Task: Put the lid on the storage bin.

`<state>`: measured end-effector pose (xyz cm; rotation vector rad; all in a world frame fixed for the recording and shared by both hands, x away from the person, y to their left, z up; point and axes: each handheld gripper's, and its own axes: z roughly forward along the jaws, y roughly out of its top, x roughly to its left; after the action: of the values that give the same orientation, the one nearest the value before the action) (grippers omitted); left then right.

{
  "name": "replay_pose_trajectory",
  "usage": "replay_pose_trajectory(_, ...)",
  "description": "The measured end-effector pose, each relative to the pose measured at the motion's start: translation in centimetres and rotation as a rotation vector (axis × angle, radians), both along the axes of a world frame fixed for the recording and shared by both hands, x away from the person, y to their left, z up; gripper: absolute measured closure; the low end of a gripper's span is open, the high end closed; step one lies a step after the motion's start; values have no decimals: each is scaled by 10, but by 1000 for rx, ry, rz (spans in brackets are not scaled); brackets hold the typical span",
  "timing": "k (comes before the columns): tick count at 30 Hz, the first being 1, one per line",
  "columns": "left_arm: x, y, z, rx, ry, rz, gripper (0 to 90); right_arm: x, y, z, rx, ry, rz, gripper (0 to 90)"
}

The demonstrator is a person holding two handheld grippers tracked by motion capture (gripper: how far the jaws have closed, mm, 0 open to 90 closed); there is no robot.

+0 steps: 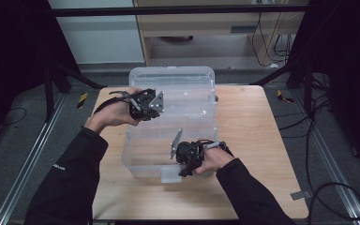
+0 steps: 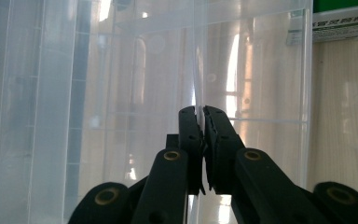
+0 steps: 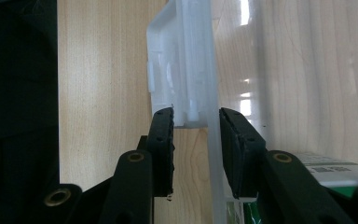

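Wooden table (image 1: 253, 136) | left hand-held gripper (image 1: 146, 104) pinches clear box (image 1: 187, 101) wall | right hand-held gripper (image 1: 187, 157) clamps its front rim

Wooden table (image 1: 253, 140) at centre on grey carpet (image 1: 23, 136). Cabinet (image 1: 206, 33) at 12 o'clock; white panel (image 1: 98, 37) at 11; cables (image 1: 328, 140) at 3; metal rail (image 1: 28, 159) at 8.
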<state>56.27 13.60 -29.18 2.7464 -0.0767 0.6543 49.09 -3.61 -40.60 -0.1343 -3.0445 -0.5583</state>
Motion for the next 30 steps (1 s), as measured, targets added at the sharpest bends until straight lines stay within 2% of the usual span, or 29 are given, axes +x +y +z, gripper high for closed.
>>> replay_pose_trajectory(17, -22, 5, -3, -25, -17, -11, 855, -2, 0, -1, 15, -1, 4, 660)
replay_pose_trajectory(30, -35, 9, -6, -48, -4, -20, 854, -3, 0, -1, 7, -9, 4, 659)
